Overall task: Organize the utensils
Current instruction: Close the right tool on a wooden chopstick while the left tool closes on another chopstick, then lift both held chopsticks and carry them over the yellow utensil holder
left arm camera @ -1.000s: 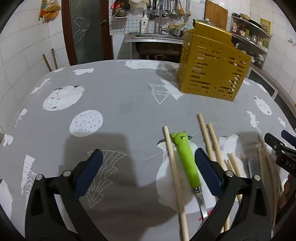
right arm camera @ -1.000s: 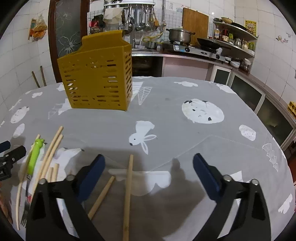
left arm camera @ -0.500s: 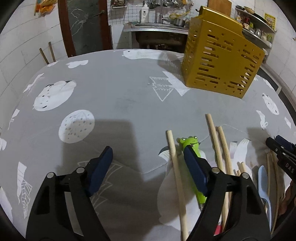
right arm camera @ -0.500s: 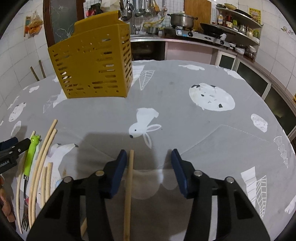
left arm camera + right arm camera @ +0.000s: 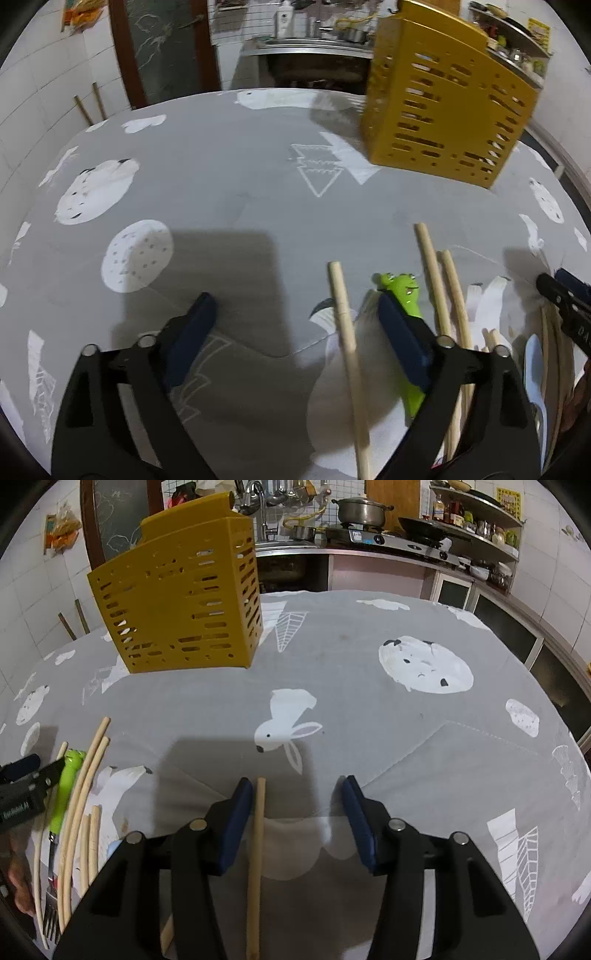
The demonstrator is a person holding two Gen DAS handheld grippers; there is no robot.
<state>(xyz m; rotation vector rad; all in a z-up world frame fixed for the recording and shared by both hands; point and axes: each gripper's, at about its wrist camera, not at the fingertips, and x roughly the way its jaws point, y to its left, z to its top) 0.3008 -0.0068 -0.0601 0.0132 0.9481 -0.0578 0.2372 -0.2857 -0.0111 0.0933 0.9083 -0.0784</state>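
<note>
Grey tablecloth (image 5: 229,206) printed with white rabbits, trees and round blobs, matte and faintly creased. At the far side, upright, a mustard-yellow slotted plastic utensil caddy (image 5: 177,609). Near the front, scattered pale round wooden chopsticks (image 5: 439,288) and a glossy green frog-headed plastic fork (image 5: 408,306), metal tines showing in the right view.

Left gripper (image 5: 295,321): jaws wide, just been opening; 1 pale wooden chopstick (image 5: 345,336) lying between them, untouched; right blue pad just beside the frog handle.

Right gripper (image 5: 297,805): about half open, just been opening slightly; a single wooden chopstick (image 5: 257,834) between the blue pads, just beside the left one, not clamped.
</note>
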